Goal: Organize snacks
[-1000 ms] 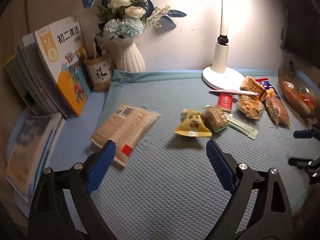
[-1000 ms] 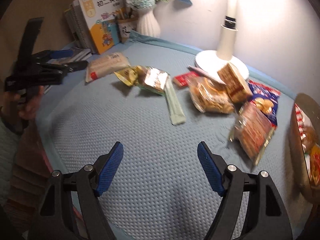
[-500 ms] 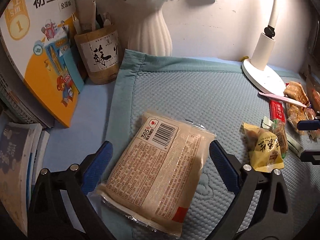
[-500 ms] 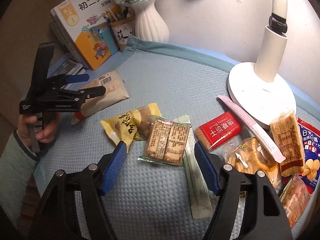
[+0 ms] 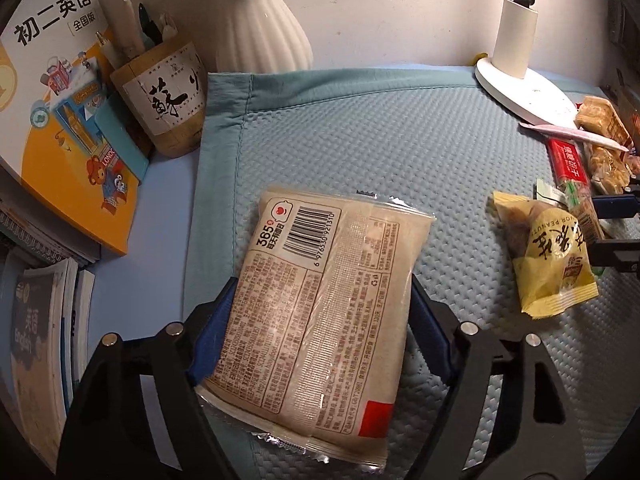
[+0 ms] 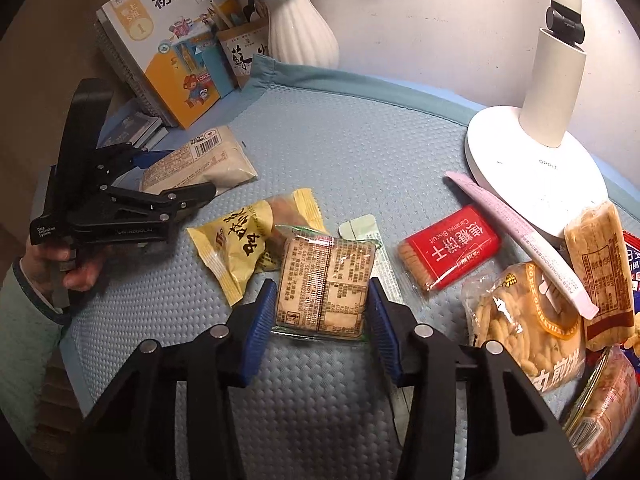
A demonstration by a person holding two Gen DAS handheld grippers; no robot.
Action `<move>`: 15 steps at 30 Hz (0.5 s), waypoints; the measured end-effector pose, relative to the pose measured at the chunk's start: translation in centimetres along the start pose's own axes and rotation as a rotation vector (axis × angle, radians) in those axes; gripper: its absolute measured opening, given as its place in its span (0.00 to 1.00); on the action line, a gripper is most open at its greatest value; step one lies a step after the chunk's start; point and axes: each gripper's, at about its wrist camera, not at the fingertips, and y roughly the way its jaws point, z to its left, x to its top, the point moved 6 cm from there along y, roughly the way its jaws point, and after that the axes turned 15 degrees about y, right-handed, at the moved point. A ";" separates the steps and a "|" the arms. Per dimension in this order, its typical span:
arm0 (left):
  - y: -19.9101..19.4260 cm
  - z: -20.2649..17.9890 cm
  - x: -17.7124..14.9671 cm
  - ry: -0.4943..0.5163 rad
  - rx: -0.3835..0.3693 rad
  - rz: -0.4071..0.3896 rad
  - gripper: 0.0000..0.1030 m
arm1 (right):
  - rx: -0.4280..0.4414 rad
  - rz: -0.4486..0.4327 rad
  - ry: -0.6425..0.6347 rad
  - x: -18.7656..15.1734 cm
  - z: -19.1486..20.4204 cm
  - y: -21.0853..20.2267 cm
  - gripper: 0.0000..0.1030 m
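Together, two wrist views show a table covered by a teal quilted mat with snacks scattered across it.

Left tool: its blue-padded fingers press both long edges of a beige snack packet printed with a barcode and "365". The packet lies label-side up near the mat's left edge. In the right wrist view, a hand in a pale sleeve holds this tool around the same packet.

Right tool: its two blue pads sit against either side of a clear-wrapped square biscuit pack, which rests on the mat and overlaps a pale green stick sachet. Whether the pads squeeze the pack or only touch it, I cannot tell.

Just left of the biscuit pack lies a yellow peanut pastry packet. To its right is a red caramel biscuit packet, then a round bag of fried cracker sticks. A pink stick sachet rests on a white desk lamp base and this bag.

Behind the mat stand a white ribbed vase, a wooden pen holder, and an orange English textbook leaning on stacked books.
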 end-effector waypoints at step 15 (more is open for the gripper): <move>-11.6 -9.2 -0.8 -0.213 -0.049 -0.193 0.72 | -0.123 -0.128 0.114 -8.6 -7.2 -13.5 0.44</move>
